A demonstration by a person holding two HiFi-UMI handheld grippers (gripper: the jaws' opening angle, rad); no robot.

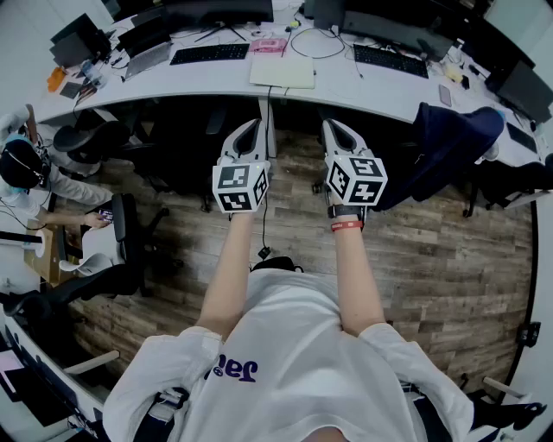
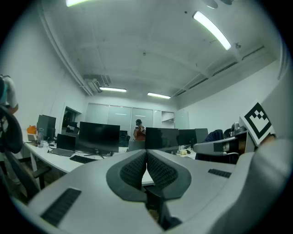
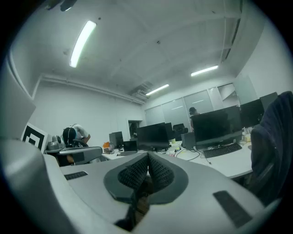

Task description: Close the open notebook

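Note:
A pale cream notebook lies flat on the long white desk, straight ahead of me in the head view. I cannot tell from here whether its cover is open. Both grippers are held level over the wooden floor, short of the desk and well apart from the notebook. My left gripper is shut, pads touching, with nothing between them. My right gripper beside it is shut too and holds nothing. Neither gripper view shows the notebook.
Two keyboards, dark monitors and a pink item share the desk. A dark jacket hangs over a chair at the right. Office chairs and a seated person are at the left.

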